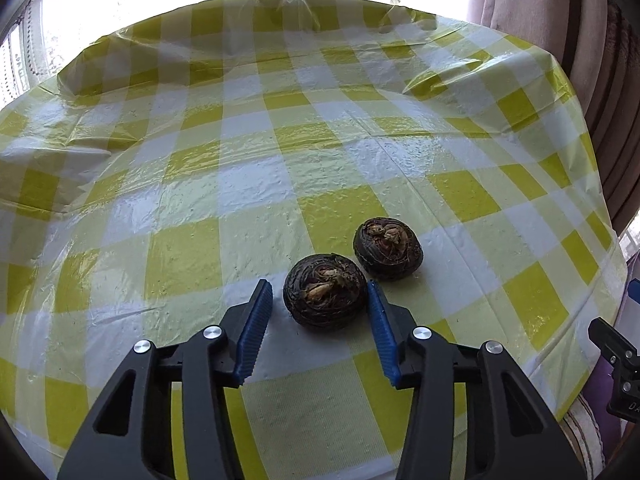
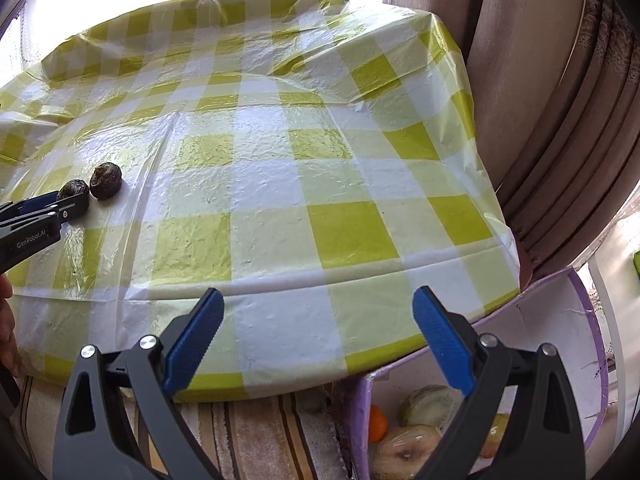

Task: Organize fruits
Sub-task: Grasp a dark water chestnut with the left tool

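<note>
Two dark brown water chestnuts lie on the yellow-checked tablecloth (image 1: 248, 184). The near one (image 1: 325, 290) sits between the blue pads of my left gripper (image 1: 318, 300). The jaws are open around it, with a gap on the left side; the right pad is at its edge. The far one (image 1: 387, 248) lies just beyond, to the right. In the right wrist view both chestnuts (image 2: 105, 180) show at far left with the left gripper (image 2: 60, 204) on the nearer one (image 2: 73, 189). My right gripper (image 2: 318, 320) is open and empty over the table's front edge.
A purple-edged box (image 2: 576, 320) stands below the table's right corner and holds an orange (image 2: 377, 424), a pale melon (image 2: 426, 404) and other fruit. Brown curtains (image 2: 560, 80) hang at the right. A striped rug (image 2: 248, 440) lies under the table.
</note>
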A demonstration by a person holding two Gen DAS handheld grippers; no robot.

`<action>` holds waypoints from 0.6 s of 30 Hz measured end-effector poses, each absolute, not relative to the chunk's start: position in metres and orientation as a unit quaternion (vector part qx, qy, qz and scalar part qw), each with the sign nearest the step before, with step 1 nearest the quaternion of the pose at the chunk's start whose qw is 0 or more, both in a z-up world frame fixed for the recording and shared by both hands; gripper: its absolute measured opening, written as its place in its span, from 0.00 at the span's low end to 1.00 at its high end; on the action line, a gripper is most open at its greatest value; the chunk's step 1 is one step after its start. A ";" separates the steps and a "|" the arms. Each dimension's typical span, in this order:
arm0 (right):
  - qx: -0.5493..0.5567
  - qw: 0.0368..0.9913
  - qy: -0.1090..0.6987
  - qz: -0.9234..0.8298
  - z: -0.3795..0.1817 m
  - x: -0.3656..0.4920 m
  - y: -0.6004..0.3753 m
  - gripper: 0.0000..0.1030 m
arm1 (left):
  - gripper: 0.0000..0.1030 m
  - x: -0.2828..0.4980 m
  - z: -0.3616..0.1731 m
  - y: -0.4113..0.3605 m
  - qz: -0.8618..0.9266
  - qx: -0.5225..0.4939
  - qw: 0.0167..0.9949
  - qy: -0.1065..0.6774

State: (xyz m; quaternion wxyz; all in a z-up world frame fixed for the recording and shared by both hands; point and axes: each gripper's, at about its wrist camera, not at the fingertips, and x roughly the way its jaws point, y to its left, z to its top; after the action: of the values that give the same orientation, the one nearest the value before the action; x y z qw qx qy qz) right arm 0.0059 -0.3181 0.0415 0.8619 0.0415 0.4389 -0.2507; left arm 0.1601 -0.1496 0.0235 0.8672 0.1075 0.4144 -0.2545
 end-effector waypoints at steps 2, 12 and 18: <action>0.042 0.863 0.439 -0.247 0.042 0.010 -0.316 0.93 | 0.37 0.159 0.023 -0.150 -0.254 0.112 0.869 0.410; 0.043 0.866 0.443 -0.228 0.039 0.030 -0.302 0.93 | 0.37 0.156 0.026 -0.135 -0.246 0.088 0.881 0.394; 0.046 0.872 0.441 -0.208 0.037 0.045 -0.290 0.93 | 0.37 0.157 0.030 -0.123 -0.233 0.072 0.891 0.383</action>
State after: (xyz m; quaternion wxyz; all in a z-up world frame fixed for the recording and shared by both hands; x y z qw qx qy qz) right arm 0.0451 -0.2898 0.0367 0.8716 0.0463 0.4415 -0.2082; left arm 0.1574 -0.1231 0.0299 0.8907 0.0716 0.3835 -0.2334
